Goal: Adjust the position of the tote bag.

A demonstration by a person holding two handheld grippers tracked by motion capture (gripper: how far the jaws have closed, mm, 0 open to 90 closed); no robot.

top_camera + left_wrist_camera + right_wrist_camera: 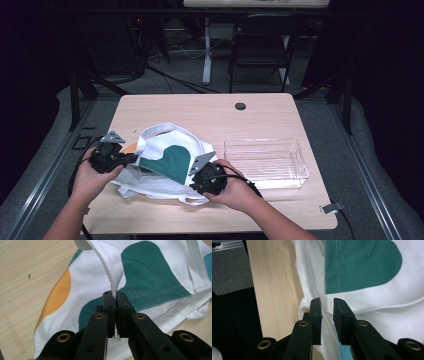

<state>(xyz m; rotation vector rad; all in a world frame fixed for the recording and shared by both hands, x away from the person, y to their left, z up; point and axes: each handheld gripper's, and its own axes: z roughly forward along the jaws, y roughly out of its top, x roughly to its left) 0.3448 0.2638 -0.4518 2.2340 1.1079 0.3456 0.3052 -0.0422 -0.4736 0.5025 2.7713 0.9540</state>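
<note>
Cloth bag (167, 165) lying crumpled on table (200, 110), left of clear tray (265, 162). Left gripper (115, 295) clamped on hemmed edge of bag, lifting it. Right gripper (327, 302) at bag's right edge, jaws narrowly apart, cloth between, not yet pinched. Step judged: opening the bag. Next: closing on right edge, then pulling apart.

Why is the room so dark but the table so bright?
High view: light falls on the table, the room behind stays dark, and glare streaks the clear tray. Left gripper view: the bag is sharp and evenly lit, while the near jaws look soft. Right gripper view: the floor corner is dim and the jaws slightly blurred.
</note>
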